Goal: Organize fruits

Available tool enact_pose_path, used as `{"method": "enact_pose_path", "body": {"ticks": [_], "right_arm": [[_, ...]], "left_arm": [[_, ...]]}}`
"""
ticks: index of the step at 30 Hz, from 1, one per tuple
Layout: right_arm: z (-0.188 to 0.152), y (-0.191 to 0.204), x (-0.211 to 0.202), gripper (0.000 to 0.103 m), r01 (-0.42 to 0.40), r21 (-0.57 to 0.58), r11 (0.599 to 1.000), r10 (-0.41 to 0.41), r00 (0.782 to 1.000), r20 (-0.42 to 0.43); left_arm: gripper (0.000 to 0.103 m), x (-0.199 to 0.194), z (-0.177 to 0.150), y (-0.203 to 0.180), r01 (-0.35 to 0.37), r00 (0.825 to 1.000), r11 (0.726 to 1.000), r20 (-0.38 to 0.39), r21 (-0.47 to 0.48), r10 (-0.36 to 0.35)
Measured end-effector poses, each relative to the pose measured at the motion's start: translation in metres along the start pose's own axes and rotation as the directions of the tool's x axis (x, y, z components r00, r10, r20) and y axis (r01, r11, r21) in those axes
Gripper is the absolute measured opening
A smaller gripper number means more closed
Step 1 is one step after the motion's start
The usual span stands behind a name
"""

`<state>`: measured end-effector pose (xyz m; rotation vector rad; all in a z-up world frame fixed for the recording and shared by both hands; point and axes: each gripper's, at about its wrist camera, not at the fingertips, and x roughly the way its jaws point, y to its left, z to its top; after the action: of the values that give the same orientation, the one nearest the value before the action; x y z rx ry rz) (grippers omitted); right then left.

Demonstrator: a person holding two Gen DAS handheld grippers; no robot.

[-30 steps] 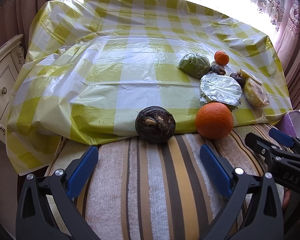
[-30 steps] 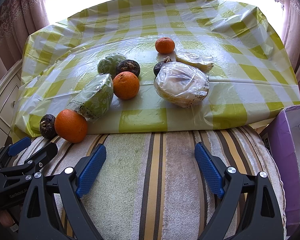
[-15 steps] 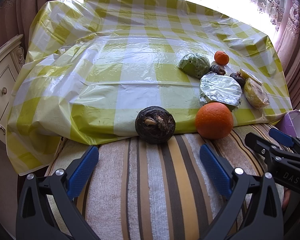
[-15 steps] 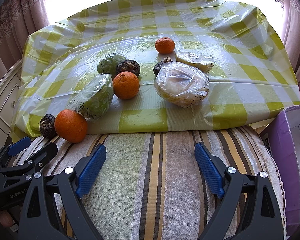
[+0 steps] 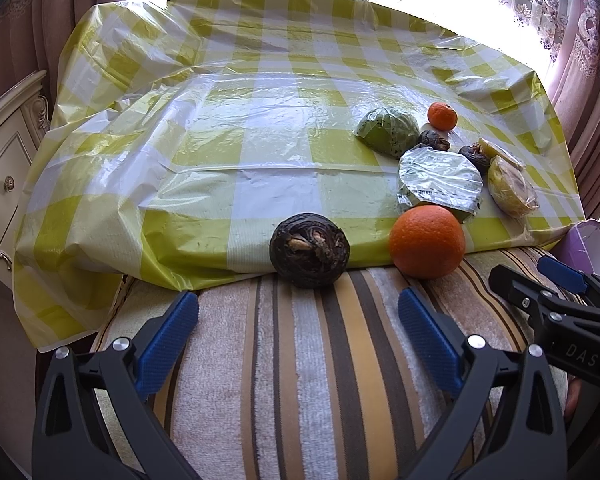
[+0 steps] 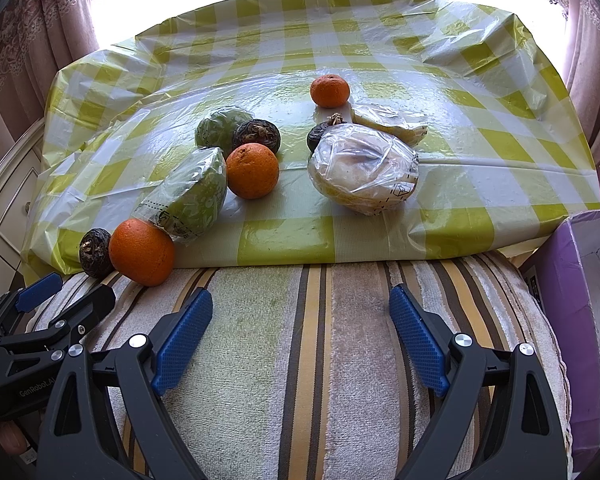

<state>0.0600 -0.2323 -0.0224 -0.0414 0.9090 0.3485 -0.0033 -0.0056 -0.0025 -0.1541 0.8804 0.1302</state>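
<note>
Left gripper (image 5: 298,330) and right gripper (image 6: 300,332): jaws wide apart, empty, over striped cushion (image 6: 300,360). Near orange (image 5: 427,241) at 1 o'clock of left gripper (touching wrapped green fruit (image 5: 440,182)); dark round fruit (image 5: 309,250) at 12.

Both wrist views look forward, low and close over the striped cushion (image 5: 300,360) (left view further left), sharing the checked cloth (image 6: 380,40).

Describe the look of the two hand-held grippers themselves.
Both match: the left hand-held gripper and the right hand-held gripper have matte black plastic arms with triangular cut-outs, silver screw heads, and blue textured pads on the fingers. White lettering marks their sides: "GenRobot.A" on the left, "DAS" on the right.
</note>
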Motion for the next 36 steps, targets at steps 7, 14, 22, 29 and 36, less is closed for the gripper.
{"method": "enact_pose_path", "body": {"ticks": [7, 14, 22, 29, 36], "right_arm": [[0.0, 0.0, 0.0, 0.087, -0.008, 0.001, 1.0, 0.008, 1.0, -0.005], [0.0, 0.0, -0.001, 0.087, -0.009, 0.001, 1.0, 0.009, 1.0, -0.005], [0.001, 0.0, -0.001, 0.087, -0.012, 0.001, 1.0, 0.012, 1.0, -0.007], [0.002, -0.004, -0.006, 0.087, -0.078, -0.001, 0.997, 0.078, 0.997, -0.022], [0.006, -0.011, -0.008, 0.087, -0.146, -0.027, 0.989, 0.145, 0.989, -0.037]], "left_arm": [[0.096, -0.001, 0.005, -0.001, -0.005, 1.0, 1.0, 0.009, 0.005, 0.005], [0.094, -0.002, 0.004, -0.002, -0.007, 1.0, 1.0, 0.012, 0.007, 0.007], [0.094, -0.002, 0.003, -0.003, -0.007, 1.0, 1.0, 0.013, 0.008, 0.007], [0.084, -0.004, 0.002, -0.001, -0.007, 1.0, 1.0, 0.026, 0.0, 0.007], [0.062, -0.004, 0.008, 0.004, 0.01, 0.999, 1.0, 0.039, -0.018, -0.009]]}}
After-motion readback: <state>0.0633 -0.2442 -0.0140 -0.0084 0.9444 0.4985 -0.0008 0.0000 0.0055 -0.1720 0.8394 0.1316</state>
